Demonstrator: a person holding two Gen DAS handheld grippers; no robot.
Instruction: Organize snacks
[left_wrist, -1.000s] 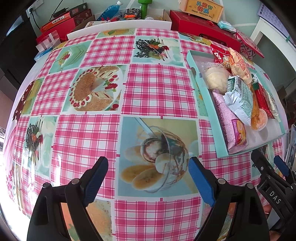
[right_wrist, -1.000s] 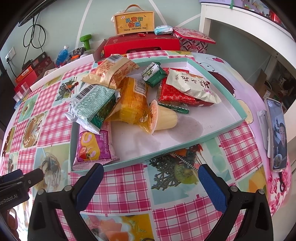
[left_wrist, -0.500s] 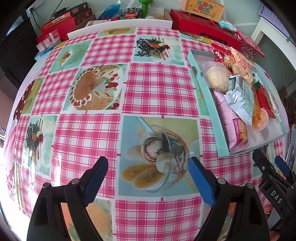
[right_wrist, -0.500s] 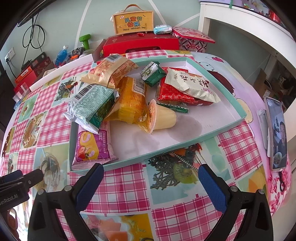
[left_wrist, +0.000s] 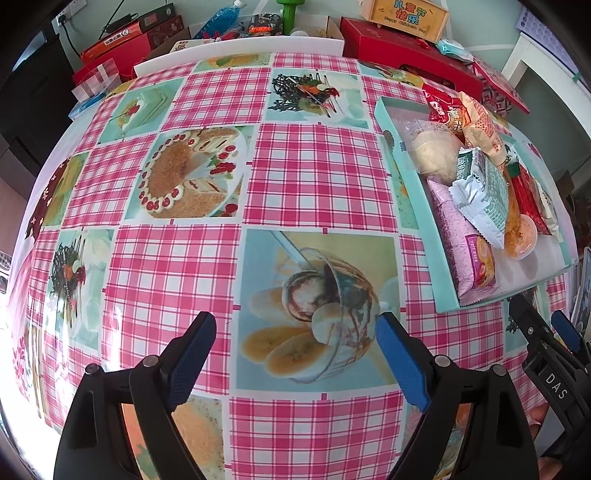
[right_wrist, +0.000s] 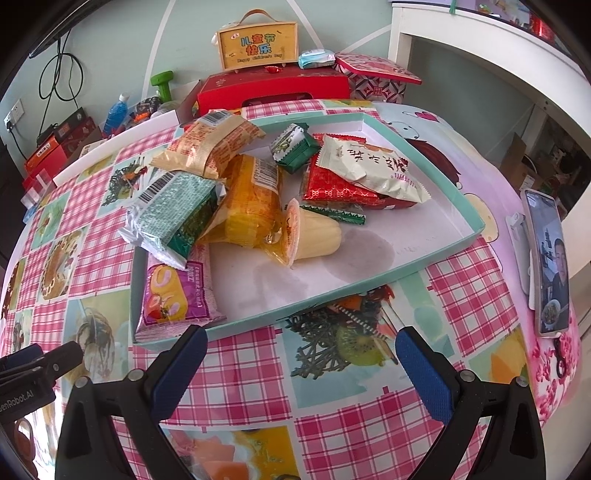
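A shallow teal tray (right_wrist: 436, 254) with a white floor lies on the pink checked tablecloth and holds several snacks. Among them are a purple packet (right_wrist: 171, 295), a green-and-white packet (right_wrist: 173, 214), a yellow bag (right_wrist: 251, 201), a jelly cup (right_wrist: 314, 236), a red packet (right_wrist: 340, 192) and a beige packet (right_wrist: 373, 166). My right gripper (right_wrist: 301, 354) stands open just in front of the tray's near wall, nothing between its fingers. My left gripper (left_wrist: 295, 350) stands open over bare tablecloth, left of the tray (left_wrist: 410, 206). The right gripper's tips (left_wrist: 543, 332) show at the left view's right edge.
A phone (right_wrist: 546, 258) lies on a stand at the table's right edge. Red gift boxes (right_wrist: 273, 88), a yellow carry box (right_wrist: 256, 44), a blue bottle (right_wrist: 114, 114) and a green dumbbell (right_wrist: 162, 83) crowd the floor and wall behind the table. A white shelf (right_wrist: 480, 55) stands back right.
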